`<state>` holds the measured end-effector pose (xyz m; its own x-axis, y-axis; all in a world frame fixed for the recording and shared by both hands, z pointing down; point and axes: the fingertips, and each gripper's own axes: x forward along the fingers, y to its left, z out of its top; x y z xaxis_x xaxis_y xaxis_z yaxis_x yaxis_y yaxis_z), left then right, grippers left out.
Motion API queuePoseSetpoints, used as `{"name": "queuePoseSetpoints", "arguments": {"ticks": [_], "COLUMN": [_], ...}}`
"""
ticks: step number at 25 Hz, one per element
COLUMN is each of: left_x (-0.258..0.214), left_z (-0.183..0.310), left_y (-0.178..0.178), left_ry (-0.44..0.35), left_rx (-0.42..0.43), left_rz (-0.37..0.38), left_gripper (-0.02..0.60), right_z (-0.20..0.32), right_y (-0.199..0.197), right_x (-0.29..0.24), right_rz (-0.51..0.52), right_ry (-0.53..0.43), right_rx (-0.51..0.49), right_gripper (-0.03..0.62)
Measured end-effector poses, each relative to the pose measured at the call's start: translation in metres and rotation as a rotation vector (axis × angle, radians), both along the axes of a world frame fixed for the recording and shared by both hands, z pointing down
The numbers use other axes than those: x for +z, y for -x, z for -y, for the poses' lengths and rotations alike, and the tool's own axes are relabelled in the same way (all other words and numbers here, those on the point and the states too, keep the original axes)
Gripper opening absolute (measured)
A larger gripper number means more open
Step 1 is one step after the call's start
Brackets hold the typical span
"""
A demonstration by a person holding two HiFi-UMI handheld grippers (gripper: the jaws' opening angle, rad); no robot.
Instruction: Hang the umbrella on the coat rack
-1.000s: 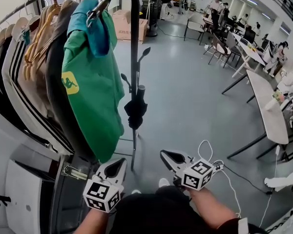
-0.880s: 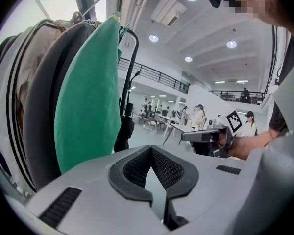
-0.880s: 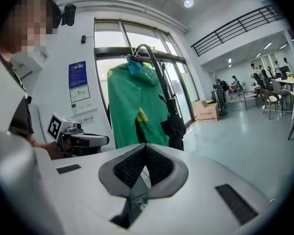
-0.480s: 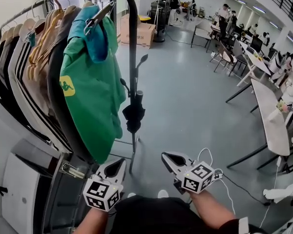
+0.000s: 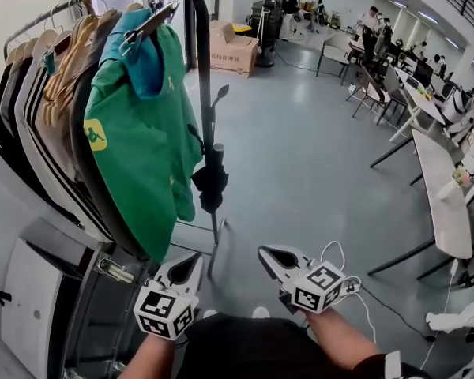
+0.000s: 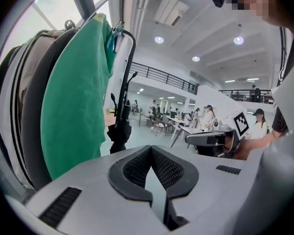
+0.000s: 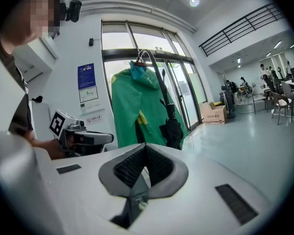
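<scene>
Head view: the folded umbrella (image 5: 211, 184) hangs on the coat rack (image 5: 206, 85) end post, beside a green shirt (image 5: 134, 148).
Left gripper view: left tongs (image 6: 151, 149) together, empty.
Right gripper view: right tongs (image 7: 144, 146) together, empty.
Technique: the hang looks complete, so any retreat should avoid brushing the umbrella.

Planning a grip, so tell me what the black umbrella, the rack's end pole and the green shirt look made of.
Umbrella: matte black fabric bunched in loose folds, likely synthetic.
Rack pole: dark metal tube, probably painted, judging by its smooth bend and sheen.
Green shirt: soft matte cloth, draping in folds.
</scene>
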<state>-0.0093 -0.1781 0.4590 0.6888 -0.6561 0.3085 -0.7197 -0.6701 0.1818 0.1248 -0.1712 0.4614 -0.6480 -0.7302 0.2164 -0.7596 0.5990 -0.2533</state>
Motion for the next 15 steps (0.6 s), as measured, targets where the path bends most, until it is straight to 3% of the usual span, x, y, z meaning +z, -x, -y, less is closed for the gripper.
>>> {"name": "queuePoseSetpoints", "arguments": {"ticks": [15], "left_x": [-0.0021], "left_z": [-0.0085], "left_y": [-0.0054], "left_ry": [-0.001], "left_rx": [-0.034], "left_rz": [0.012], "left_gripper": [0.015], "right_z": [-0.0047], "right_y": [-0.0044], "right_x": [0.0035], "right_rz": [-0.001], "right_ry": [0.012], "right_rx": [-0.041], "right_gripper": [0.011]}}
